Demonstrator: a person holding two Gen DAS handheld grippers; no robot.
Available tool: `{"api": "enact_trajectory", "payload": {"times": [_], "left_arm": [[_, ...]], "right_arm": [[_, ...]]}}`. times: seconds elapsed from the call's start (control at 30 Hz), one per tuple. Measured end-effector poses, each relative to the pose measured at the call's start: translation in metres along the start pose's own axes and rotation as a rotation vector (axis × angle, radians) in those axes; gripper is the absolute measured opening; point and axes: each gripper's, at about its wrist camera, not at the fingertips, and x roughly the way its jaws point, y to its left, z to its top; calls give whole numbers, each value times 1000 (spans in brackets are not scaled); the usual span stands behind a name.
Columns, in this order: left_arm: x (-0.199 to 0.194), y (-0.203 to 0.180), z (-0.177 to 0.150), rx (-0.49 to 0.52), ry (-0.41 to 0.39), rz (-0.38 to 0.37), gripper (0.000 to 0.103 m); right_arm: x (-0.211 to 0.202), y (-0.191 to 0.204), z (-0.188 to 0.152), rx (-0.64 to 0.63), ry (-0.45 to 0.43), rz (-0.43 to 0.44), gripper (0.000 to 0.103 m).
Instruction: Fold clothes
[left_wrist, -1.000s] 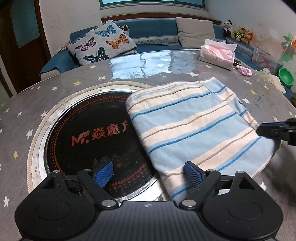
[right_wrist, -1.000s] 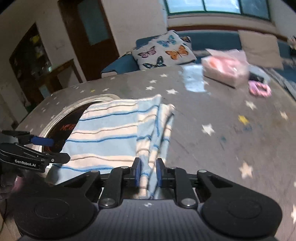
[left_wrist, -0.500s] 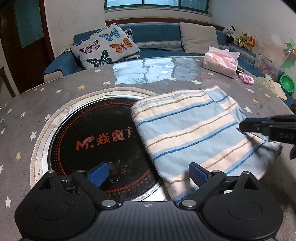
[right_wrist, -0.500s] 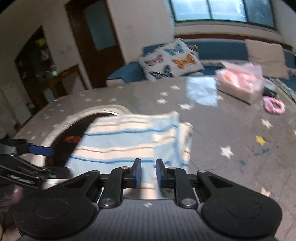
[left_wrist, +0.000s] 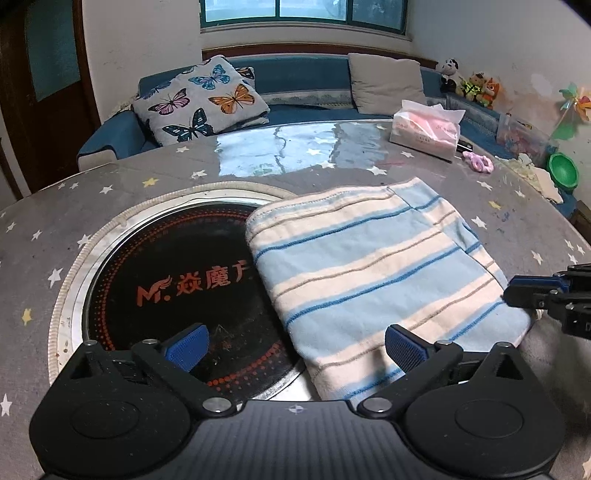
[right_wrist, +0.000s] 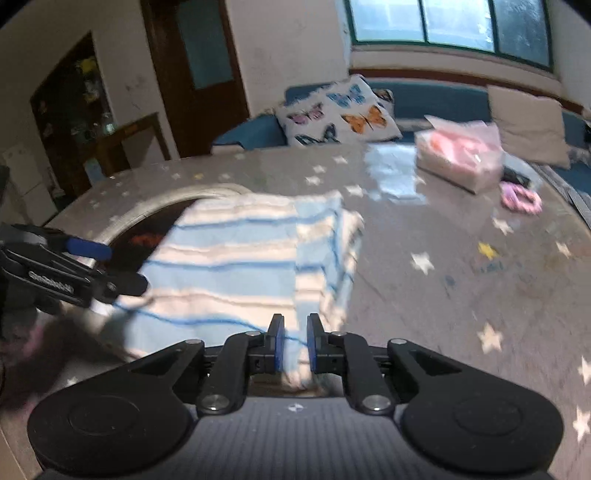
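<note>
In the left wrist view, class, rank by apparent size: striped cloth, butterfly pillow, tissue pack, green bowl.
1. striped cloth
2. butterfly pillow
3. tissue pack
4. green bowl
The cloth lies nearest, which enlarges it.

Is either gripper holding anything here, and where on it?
Left gripper holds nothing, fingers wide apart. Right gripper has the striped garment's near edge between narrowly parted fingers; a real clamp cannot be told.

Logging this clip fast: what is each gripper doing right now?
Left gripper: open, holding nothing.
Right gripper: narrow gap, over the striped garment edge; grip cannot be told.
</note>
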Motion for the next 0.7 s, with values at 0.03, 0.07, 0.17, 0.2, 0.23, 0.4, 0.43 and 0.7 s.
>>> {"api": "enact_trajectory", "payload": {"times": [0.03,0.07,0.17,0.2,0.23,0.4,0.43,0.7], "left_arm": [[0,0,1,-3,0,1,103],[1,0,1,-5,1,3,103],[3,0,3,-14,2,8,103],[4,-1,3,-17,5,10,103],[6,-1,4,-20,9,12,103],[14,-1,6,-24,27,24,103],[16,0,7,-25,28,27,103],[37,14,21,-71,40,66,103]], "right_arm": [[-3,-2,0,11,-2,-4,12],[-6,-3,2,17,-8,-5,12],[-13,0,10,2,-40,3,13],[-13,2,14,-1,-48,10,14],[-10,4,17,-3,-54,17,15],[11,12,30,-1,-64,36,16],[17,11,32,7,-60,38,16],[45,1,36,37,-13,21,18]]}}
